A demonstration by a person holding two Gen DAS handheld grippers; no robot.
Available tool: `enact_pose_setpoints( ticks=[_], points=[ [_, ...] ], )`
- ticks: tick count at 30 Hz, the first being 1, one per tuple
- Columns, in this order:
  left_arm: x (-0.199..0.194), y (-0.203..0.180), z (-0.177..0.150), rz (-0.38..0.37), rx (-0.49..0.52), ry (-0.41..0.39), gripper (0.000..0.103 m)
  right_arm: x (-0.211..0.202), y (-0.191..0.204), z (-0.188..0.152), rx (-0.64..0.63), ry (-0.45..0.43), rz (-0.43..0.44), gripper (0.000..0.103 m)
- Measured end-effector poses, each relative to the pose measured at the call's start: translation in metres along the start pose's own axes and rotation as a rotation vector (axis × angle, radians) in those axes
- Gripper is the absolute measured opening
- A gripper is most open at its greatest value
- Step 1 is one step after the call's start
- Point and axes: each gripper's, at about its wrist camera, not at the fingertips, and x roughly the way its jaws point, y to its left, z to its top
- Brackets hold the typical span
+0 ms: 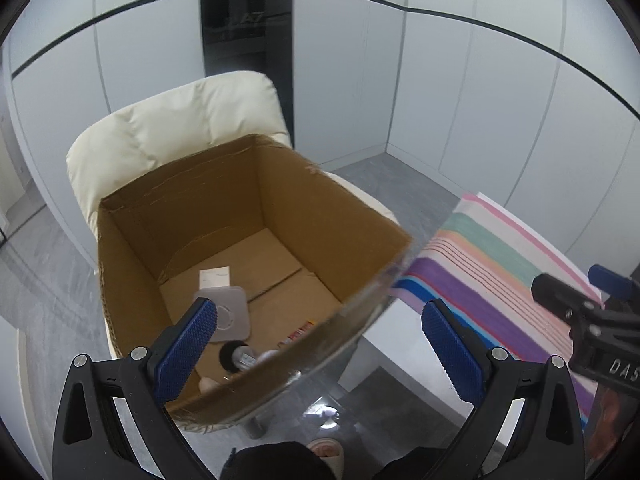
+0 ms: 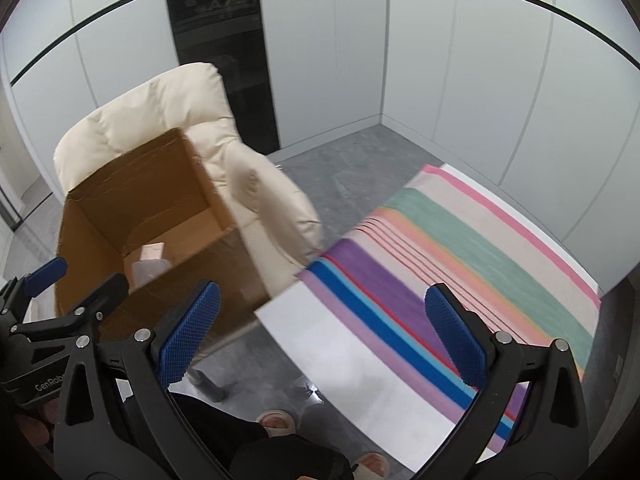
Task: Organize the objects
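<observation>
Left gripper (image 1: 320, 340) hovers above the near rim of the cardboard box (image 1: 360, 216), tilted down into it, jaws spread wide and holding nothing. The box sits on a cream armchair (image 1: 168, 120); inside lie a grey square pad (image 1: 232, 312), a white card (image 1: 215, 277) and a black cylinder (image 1: 236, 356). Right gripper (image 2: 322, 332) hangs over the striped cloth (image 2: 460, 248) on the white table (image 2: 360, 360), jaws equally wide, empty.
</observation>
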Motion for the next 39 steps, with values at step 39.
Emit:
enact_pose_setpoints(
  ticks=[39],
  points=[
    [-0.078,-0.116,-0.073,-0.123,0.234,0.084,0.103,-0.110,-0.120,-0.121,0.253,0.075,-0.132,0.103]
  ],
)
